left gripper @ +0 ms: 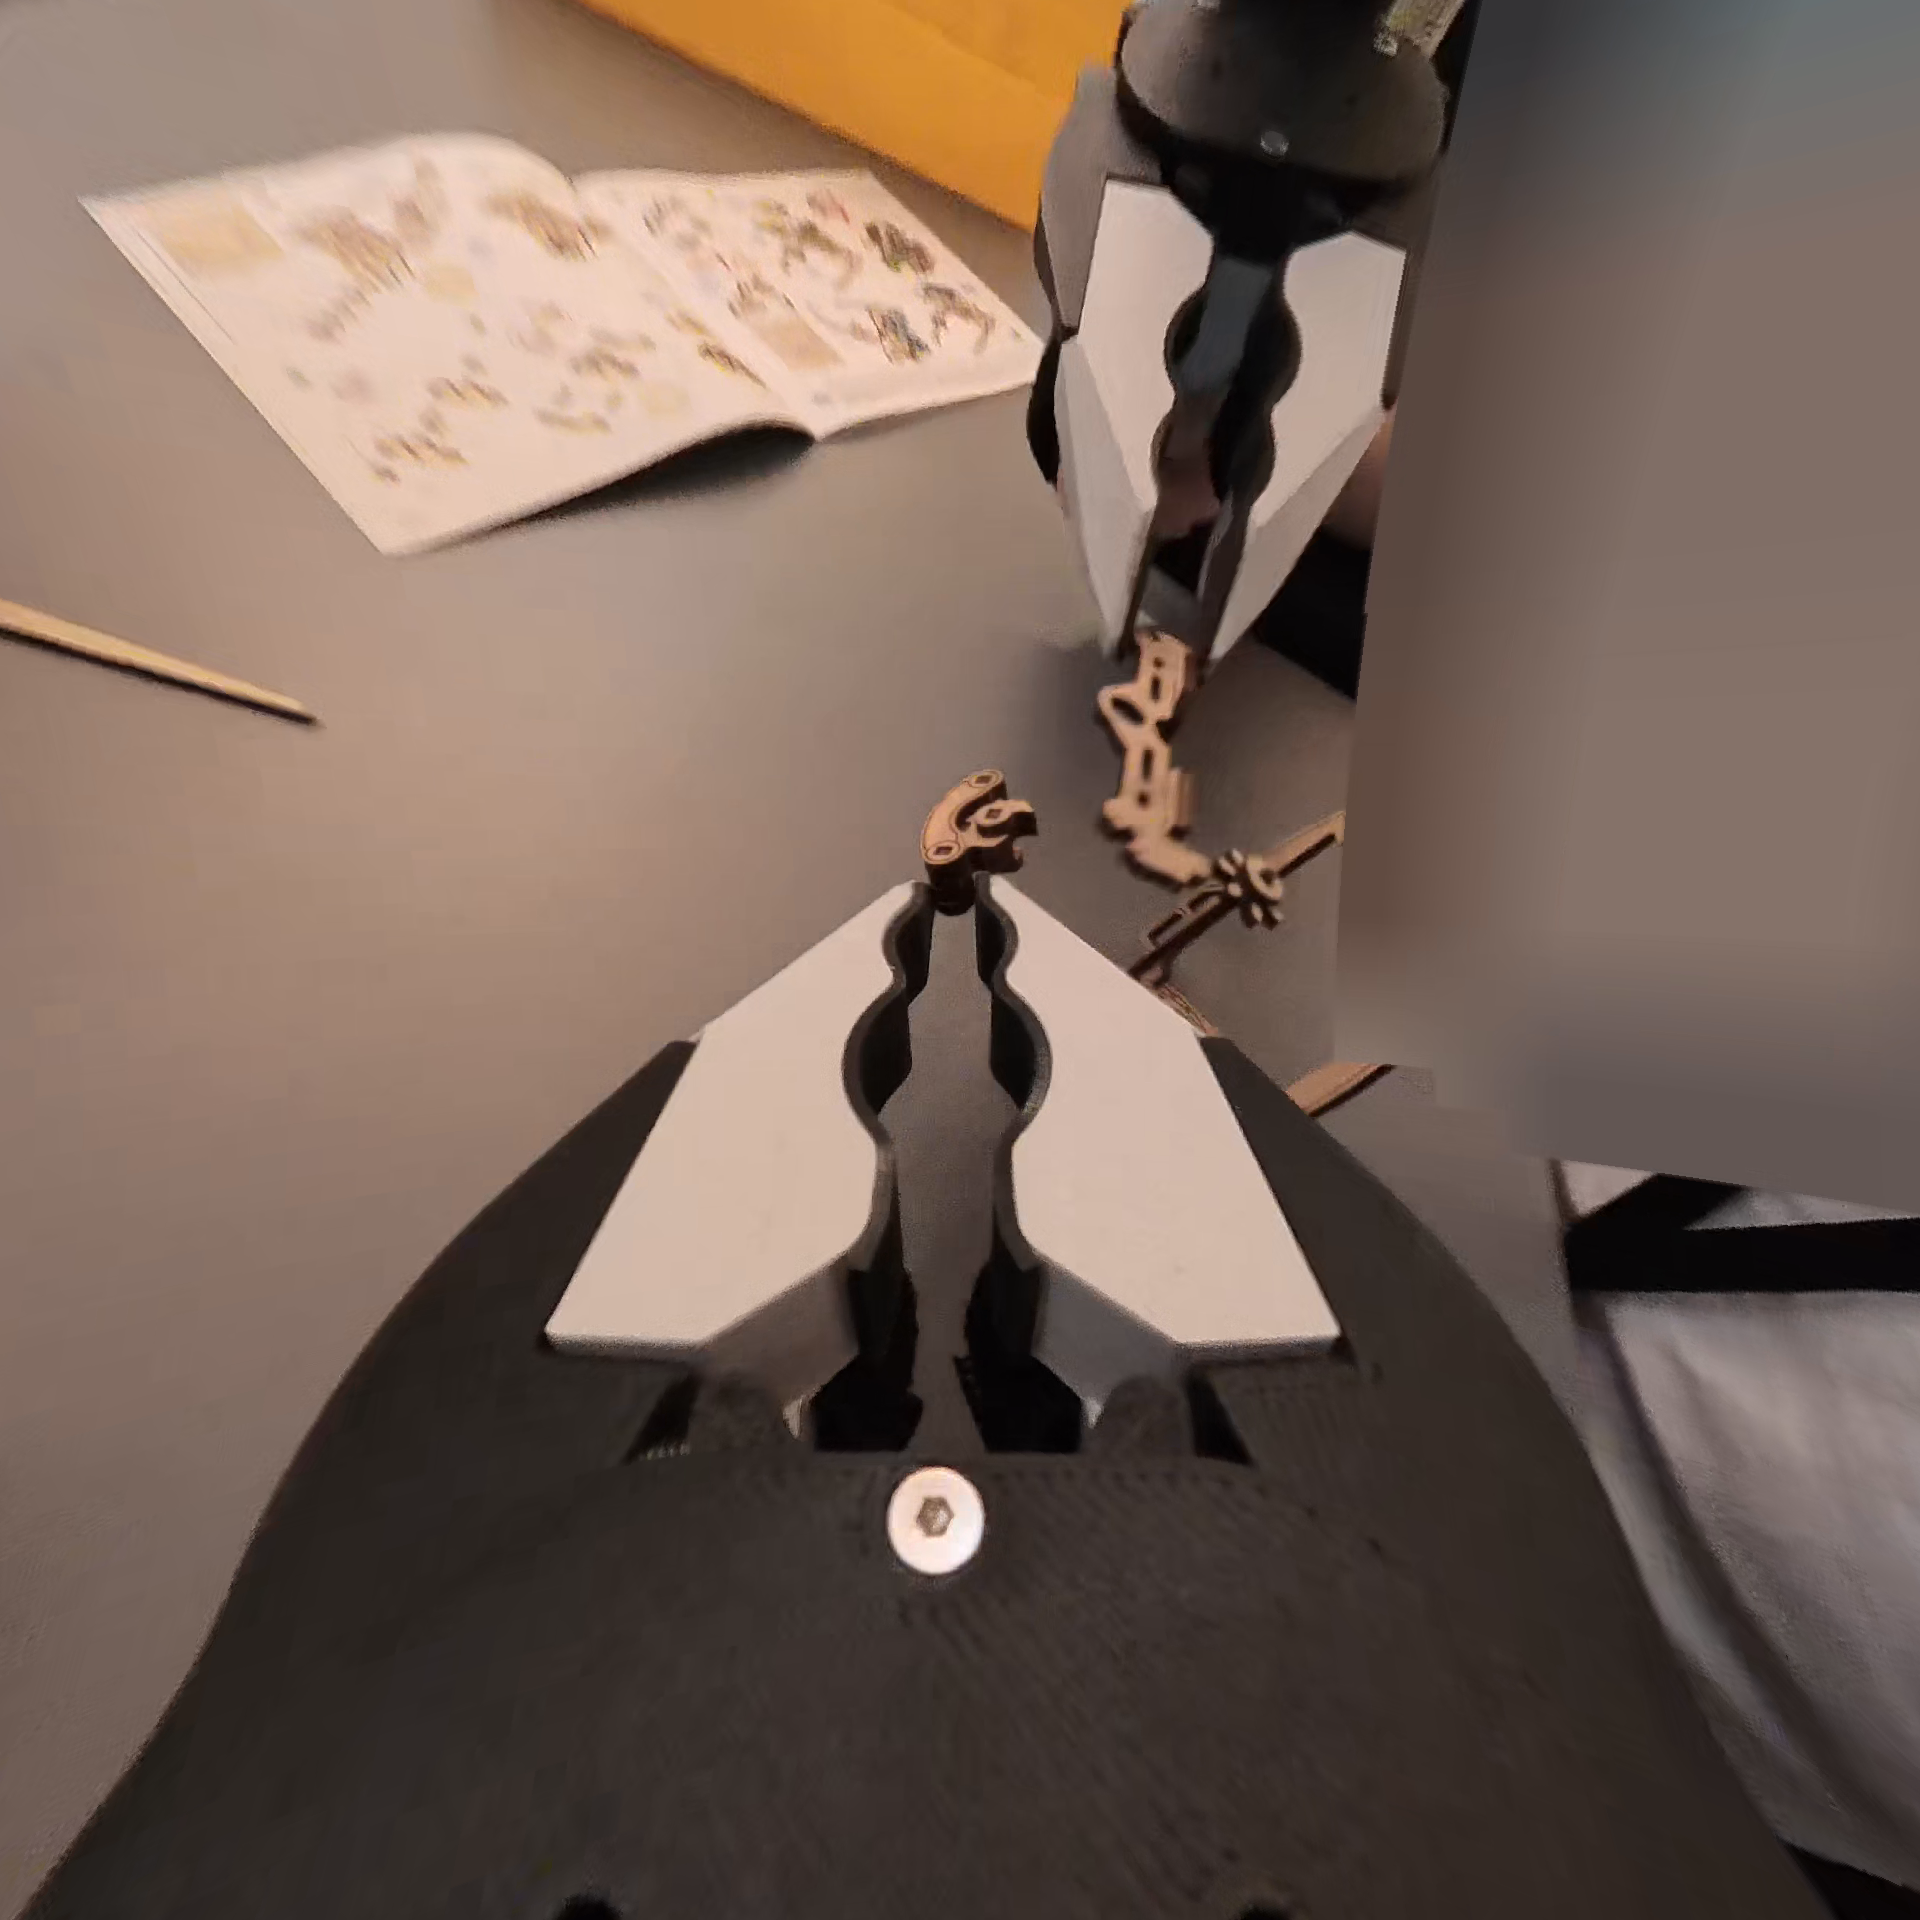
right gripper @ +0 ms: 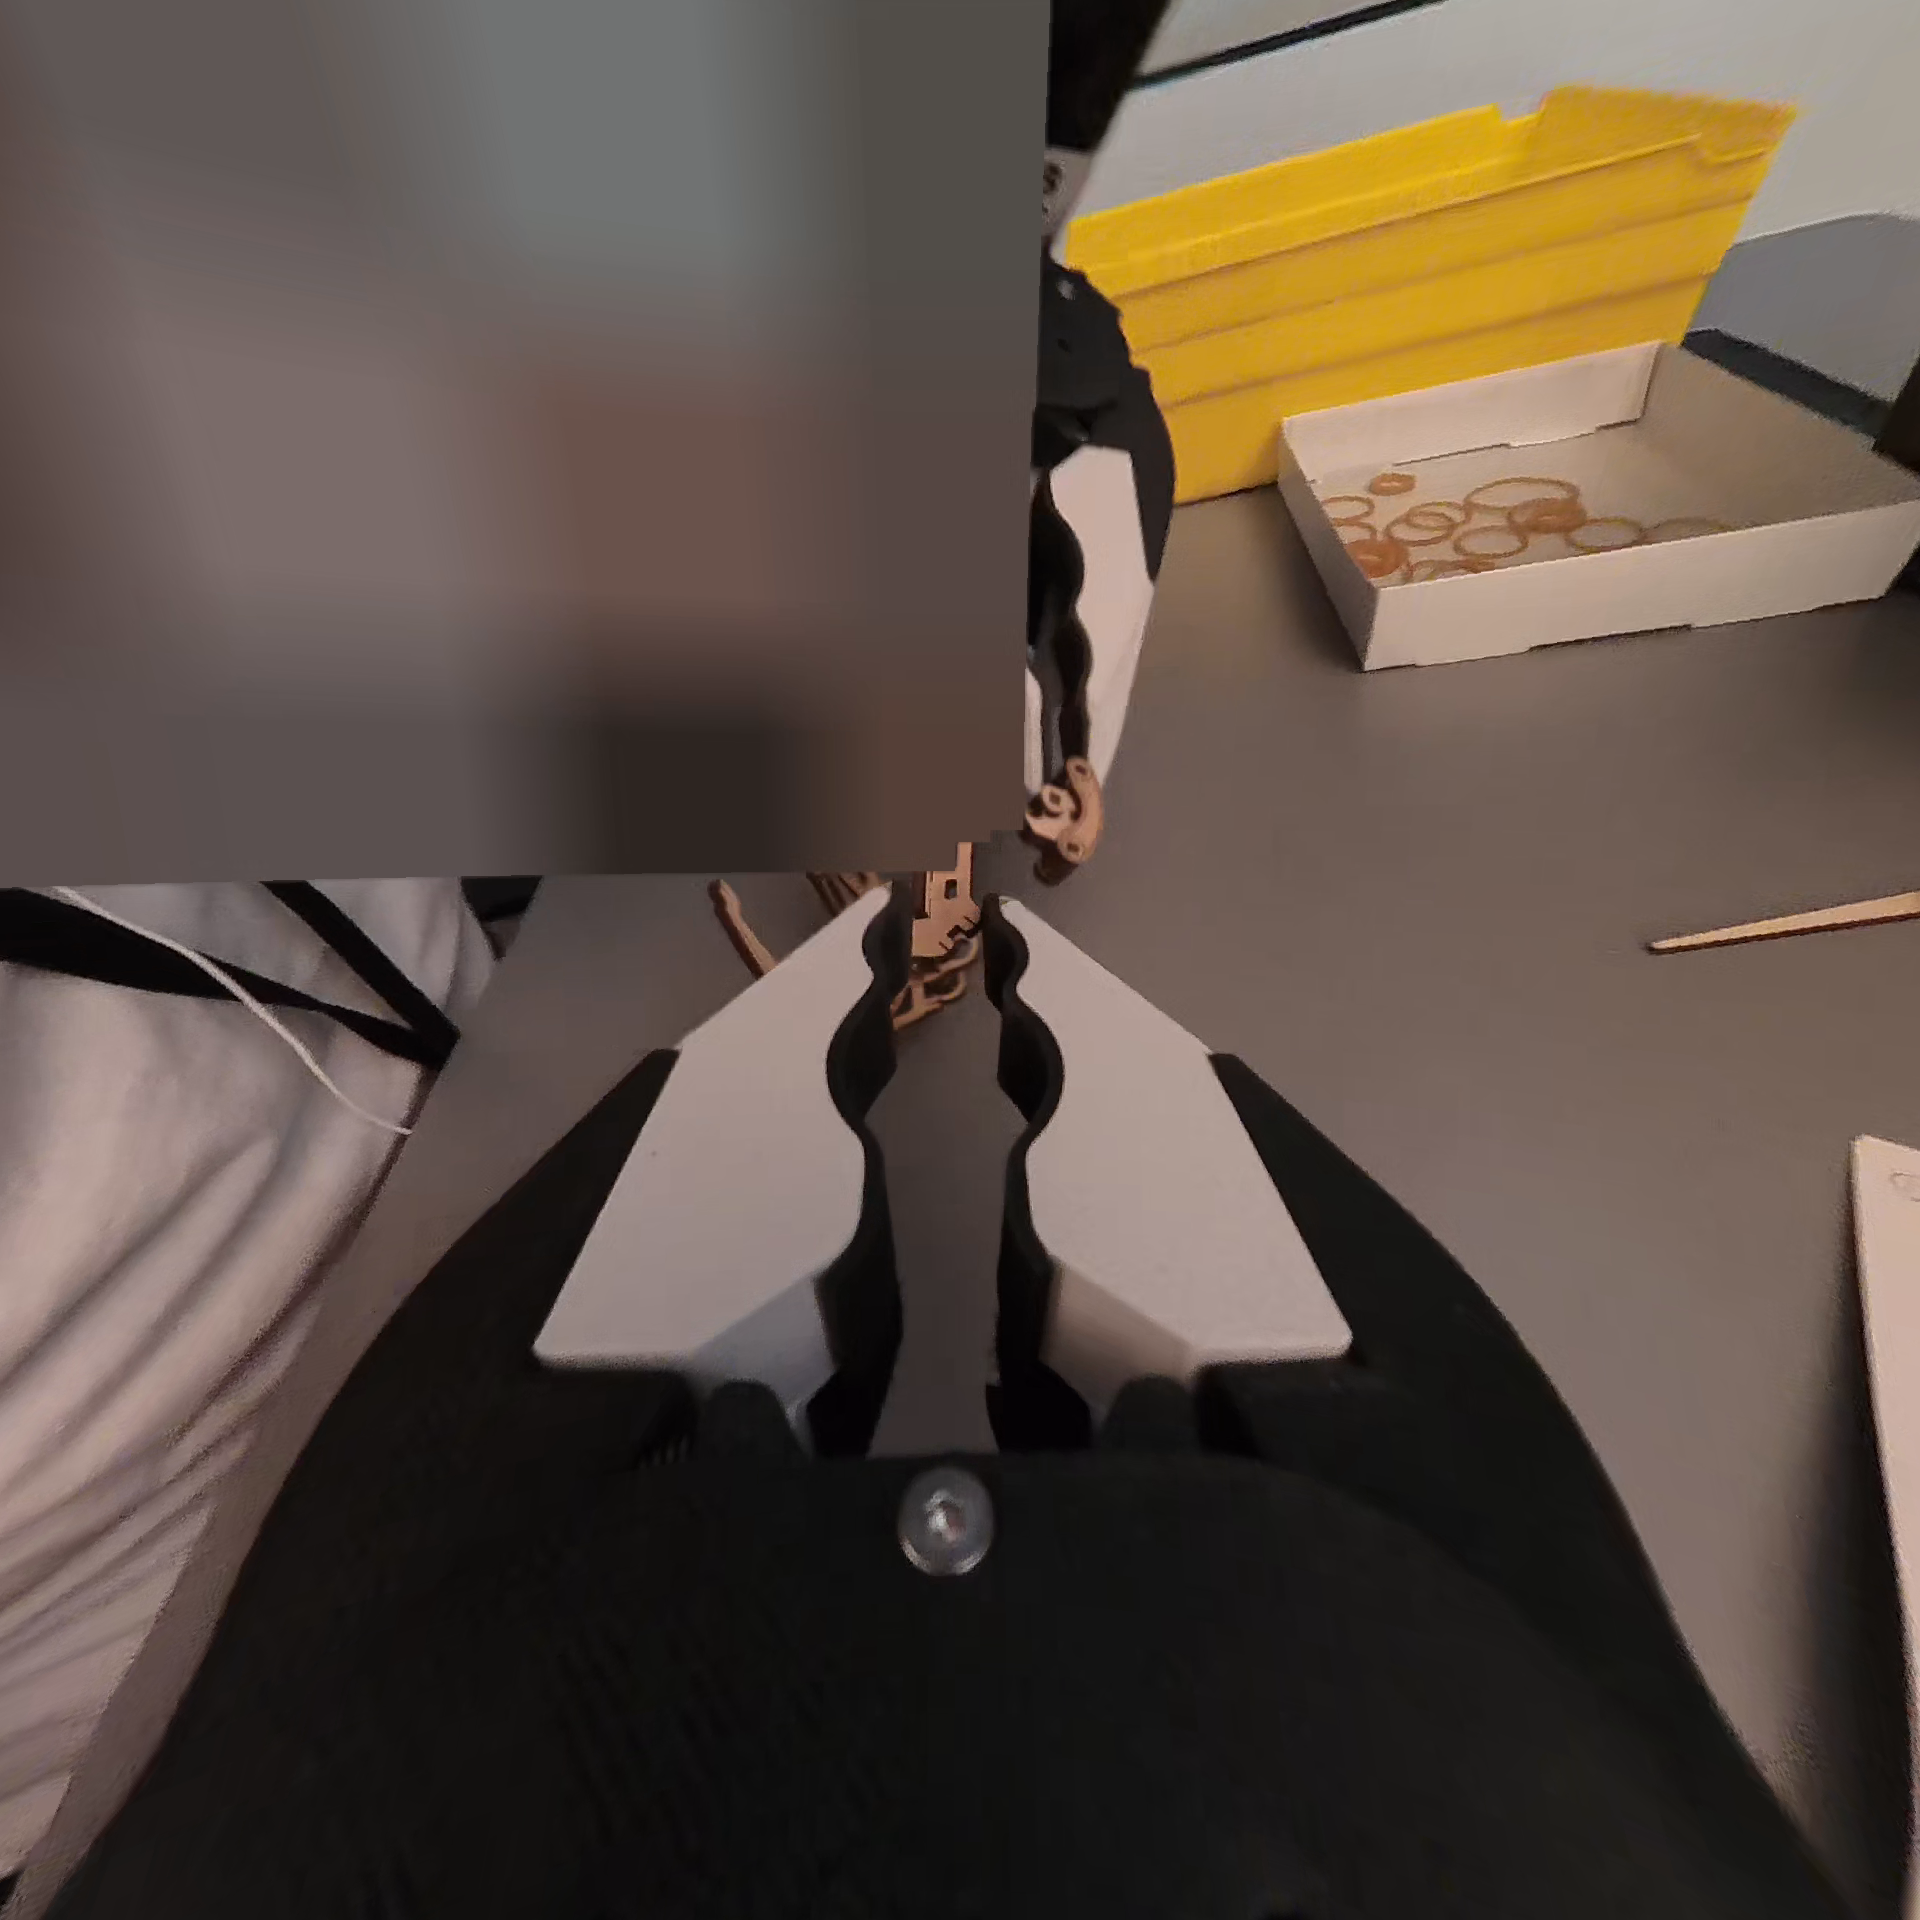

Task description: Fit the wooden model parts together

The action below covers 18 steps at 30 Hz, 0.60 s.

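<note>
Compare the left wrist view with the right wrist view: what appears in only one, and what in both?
Left only: the open instruction booklet. Right only: the white box of rings and the yellow trays. Both: the left claw gripping the small curved wooden piece, the right claw gripping the long wooden frame, the wooden stick and the grey table.
</note>
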Available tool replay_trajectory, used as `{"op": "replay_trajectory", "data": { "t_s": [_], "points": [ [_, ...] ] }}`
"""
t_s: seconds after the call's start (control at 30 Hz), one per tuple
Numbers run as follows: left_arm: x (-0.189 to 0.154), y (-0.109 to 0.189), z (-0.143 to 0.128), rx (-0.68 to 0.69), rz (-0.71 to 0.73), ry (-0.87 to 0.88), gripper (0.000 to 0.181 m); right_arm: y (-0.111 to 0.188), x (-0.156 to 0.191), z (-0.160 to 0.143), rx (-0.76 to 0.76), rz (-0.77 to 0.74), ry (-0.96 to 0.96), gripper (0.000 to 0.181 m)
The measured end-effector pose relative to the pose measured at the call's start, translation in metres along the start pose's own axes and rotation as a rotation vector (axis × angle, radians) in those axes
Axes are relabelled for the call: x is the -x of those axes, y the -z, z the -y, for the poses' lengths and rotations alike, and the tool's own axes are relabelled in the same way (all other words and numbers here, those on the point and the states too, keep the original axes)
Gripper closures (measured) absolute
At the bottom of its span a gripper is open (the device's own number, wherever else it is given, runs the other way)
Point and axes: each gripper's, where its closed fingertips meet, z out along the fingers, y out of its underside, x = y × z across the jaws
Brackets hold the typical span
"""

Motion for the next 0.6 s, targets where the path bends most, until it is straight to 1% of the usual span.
{"op": "replay_trajectory", "data": {
  "t_s": [0.07,0.13,0.27,0.33,0.47,0.53,0.6],
  "points": [
    [-0.003,0.006,0.009,-0.042,0.045,-0.094,0.176,-0.001,0.001,0.002,0.006,-0.021,0.021,0.170],
    [-0.002,0.010,0.014,-0.050,0.120,-0.199,0.175,0.000,0.003,0.011,-0.042,-0.021,0.008,0.170],
    [-0.009,0.013,0.025,-0.056,0.196,-0.371,0.175,-0.001,0.005,0.021,-0.070,-0.023,0.042,0.170],
    [-0.013,0.015,0.032,-0.078,0.195,-0.393,0.175,-0.003,0.005,0.021,-0.059,-0.038,0.054,0.170],
    [-0.020,0.021,0.043,-0.122,0.152,-0.393,0.175,-0.001,0.007,0.026,-0.086,-0.022,0.049,0.170],
    [-0.022,0.023,0.046,-0.131,0.127,-0.381,0.175,0.002,0.007,0.028,-0.105,-0.019,0.047,0.170],
    [-0.019,0.024,0.046,-0.122,0.143,-0.396,0.175,0.006,0.005,0.029,-0.112,-0.025,0.052,0.170]
  ]
}}
